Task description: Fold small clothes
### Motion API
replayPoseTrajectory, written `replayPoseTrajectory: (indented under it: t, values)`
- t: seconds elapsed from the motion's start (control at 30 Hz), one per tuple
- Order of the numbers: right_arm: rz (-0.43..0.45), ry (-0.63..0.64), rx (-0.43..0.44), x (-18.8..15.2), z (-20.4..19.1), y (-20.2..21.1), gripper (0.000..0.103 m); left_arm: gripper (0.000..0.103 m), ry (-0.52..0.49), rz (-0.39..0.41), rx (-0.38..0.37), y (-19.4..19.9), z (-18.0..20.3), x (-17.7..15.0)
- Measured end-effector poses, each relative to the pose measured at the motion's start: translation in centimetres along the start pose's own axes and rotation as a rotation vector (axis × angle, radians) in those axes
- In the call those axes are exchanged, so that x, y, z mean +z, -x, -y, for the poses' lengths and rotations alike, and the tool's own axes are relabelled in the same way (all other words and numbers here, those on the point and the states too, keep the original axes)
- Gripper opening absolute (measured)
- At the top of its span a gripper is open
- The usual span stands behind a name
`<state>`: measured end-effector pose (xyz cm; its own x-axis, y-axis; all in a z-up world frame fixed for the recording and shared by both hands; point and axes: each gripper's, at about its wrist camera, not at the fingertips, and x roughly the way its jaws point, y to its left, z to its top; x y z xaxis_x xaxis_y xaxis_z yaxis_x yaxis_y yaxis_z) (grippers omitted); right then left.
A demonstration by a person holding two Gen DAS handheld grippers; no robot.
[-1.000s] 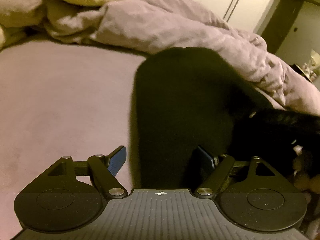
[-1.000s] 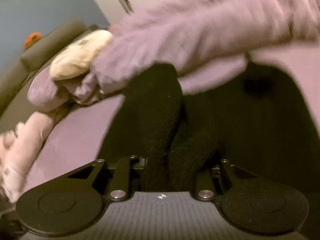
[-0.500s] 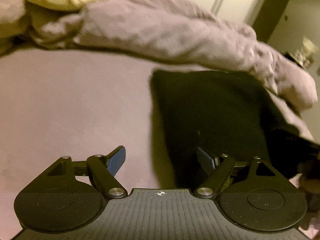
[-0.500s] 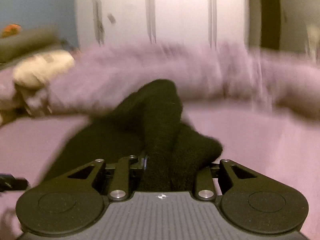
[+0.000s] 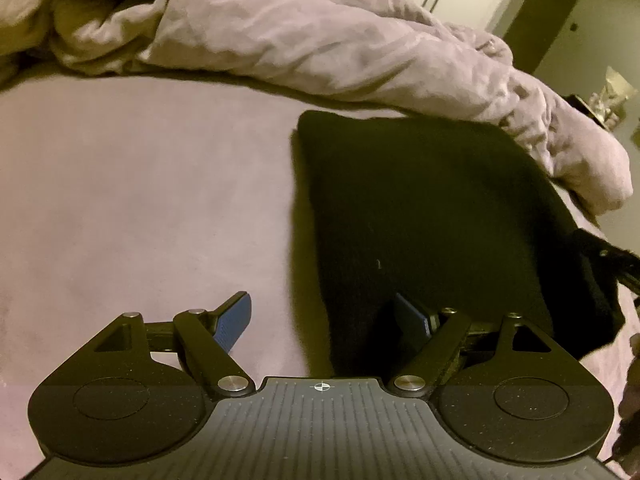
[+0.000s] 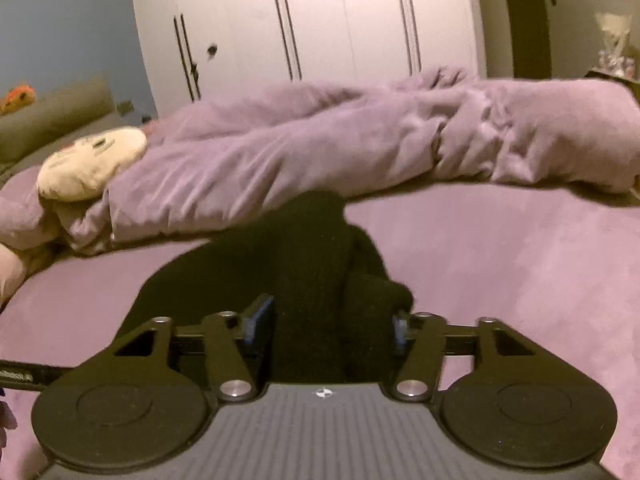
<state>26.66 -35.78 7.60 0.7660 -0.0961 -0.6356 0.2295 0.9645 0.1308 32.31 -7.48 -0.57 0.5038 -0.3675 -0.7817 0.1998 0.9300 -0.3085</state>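
Note:
A black knit garment (image 5: pixel 424 216) lies flat on the purple bedsheet (image 5: pixel 140 208), folded into a rough rectangle. My left gripper (image 5: pixel 324 320) is open and empty, hovering at the garment's near left edge; its right finger is over the cloth, its left finger over the sheet. My right gripper (image 6: pixel 324 326) has its jaws around a bunched fold of the same black garment (image 6: pixel 312 264); the pads (image 6: pixel 258 320) now stand a little apart from the cloth. The right gripper also shows at the right edge of the left wrist view (image 5: pixel 616 260).
A crumpled purple duvet (image 5: pixel 320 36) lies across the far side of the bed, also in the right wrist view (image 6: pixel 320 148). A cream plush toy (image 6: pixel 92 162) sits at its left end. White wardrobe doors (image 6: pixel 304 20) stand behind.
The right gripper swung the held fold over and down onto the bed, then its jaws widened around the cloth. The garment now lies flatter. The left gripper stayed open and shifted slightly.

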Motion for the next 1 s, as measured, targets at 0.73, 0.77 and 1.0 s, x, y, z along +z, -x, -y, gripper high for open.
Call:
replayPoseTrajectory:
  t: [0.73,0.77,1.0]
  values:
    - [-0.143,0.039,0.023,-1.9,1.2,-7.3,0.031,0.088,0.023,-0.029,-0.038,-0.7,0.0,0.7]
    - [-0.145,0.023,0.031,-1.7,1.4,-7.4,0.031,0.088,0.033,-0.032,-0.036,-0.9,-0.2,0.8]
    - [-0.097,0.140,-0.069,-0.6,0.7,-4.8,0.086,0.089,0.051,-0.049,0.009,-1.3,-0.6,1.2]
